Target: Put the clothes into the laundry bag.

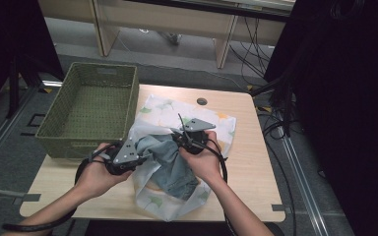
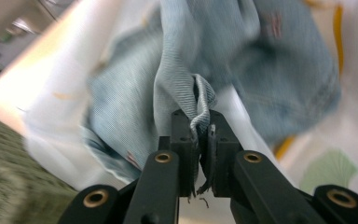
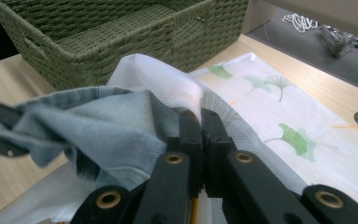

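The denim garment (image 1: 170,160) is pale blue, washed out and crumpled, with a frayed dark edge. It lies near the middle of the table (image 1: 248,167), half inside a white mesh bag (image 1: 209,123) printed with green leaves. A woven green basket (image 1: 91,105) stands on the far left of the table, just beside the bag.

The left gripper (image 2: 199,140) is clenched on a bunched fold of the denim, whose threads hang down between the jaws. The right gripper (image 3: 200,122) is clenched on the raised edge of the bag, apparently on the white mesh alone, though denim presses close against its left jaw.

In the high view both hands cover the points of grip. The left gripper view is blurred at its edges. The garment's full shape cannot be made out, since the bag and its own folds hide much of it.
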`<state>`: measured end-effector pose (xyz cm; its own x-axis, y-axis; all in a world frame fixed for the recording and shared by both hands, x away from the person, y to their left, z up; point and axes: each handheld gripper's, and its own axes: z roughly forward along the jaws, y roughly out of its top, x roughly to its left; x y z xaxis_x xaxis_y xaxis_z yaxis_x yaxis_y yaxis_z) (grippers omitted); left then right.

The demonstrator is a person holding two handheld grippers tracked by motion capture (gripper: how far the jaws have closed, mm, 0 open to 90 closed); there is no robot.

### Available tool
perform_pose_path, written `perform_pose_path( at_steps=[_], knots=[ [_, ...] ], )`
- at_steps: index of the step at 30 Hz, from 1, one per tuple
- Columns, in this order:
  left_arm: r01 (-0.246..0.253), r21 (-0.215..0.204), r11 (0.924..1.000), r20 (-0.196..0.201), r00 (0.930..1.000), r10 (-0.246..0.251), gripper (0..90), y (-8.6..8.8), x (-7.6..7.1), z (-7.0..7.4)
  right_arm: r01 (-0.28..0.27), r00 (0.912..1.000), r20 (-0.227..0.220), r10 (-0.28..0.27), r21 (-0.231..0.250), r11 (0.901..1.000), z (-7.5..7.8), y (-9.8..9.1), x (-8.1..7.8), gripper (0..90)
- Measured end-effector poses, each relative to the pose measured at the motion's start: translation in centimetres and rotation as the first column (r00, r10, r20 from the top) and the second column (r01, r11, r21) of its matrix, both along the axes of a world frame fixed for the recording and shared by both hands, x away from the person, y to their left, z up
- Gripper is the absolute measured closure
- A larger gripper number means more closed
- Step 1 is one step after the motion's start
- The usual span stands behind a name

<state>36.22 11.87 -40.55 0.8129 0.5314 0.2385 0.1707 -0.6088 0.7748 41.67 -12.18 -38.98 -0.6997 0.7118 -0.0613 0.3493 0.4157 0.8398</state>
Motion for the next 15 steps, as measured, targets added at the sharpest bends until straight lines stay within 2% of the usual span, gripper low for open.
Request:
perform_pose_path(
  at_steps=[3, 5, 9, 12, 15],
  knots=[
    [-0.016, -0.043, 0.999, 0.018, 0.9997, 0.016, 82.8, -0.1, 0.1, 0.8, 0.004, 0.9999, -0.01, -0.004, 0.01, 0.9999, 0.0, 0.1, -0.1, 89.9],
    [-0.02, -0.069, 0.9974, 0.027, 0.9994, 0.022, 82.8, -0.3, 0.2, 1.2, -0.008, 1.0, 0.0, 0.008, 0.005, 1.0, 0.1, 0.1, -0.1, 90.0],
    [-0.018, -0.097, 0.9951, 0.049, 0.9986, 0.023, 82.8, -1.0, 0.6, 2.1, -0.015, 0.9999, 0.003, 0.015, 0.005, 0.9999, 0.2, 0.3, -0.2, 89.9],
    [-0.001, -0.098, 0.9952, 0.054, 0.9985, 0.006, 82.8, -1.9, 0.9, 2.5, -0.005, 1.0, -0.004, 0.005, 0.009, 0.9999, 0.2, 0.5, -0.4, 90.0],
    [0.027, -0.088, 0.9958, 0.044, 0.9988, -0.023, 82.7, -2.9, 1.1, 2.4, -0.017, 0.9998, 0.011, 0.017, 0.005, 0.9998, 0.4, 0.5, -0.4, 89.9]
  ],
)
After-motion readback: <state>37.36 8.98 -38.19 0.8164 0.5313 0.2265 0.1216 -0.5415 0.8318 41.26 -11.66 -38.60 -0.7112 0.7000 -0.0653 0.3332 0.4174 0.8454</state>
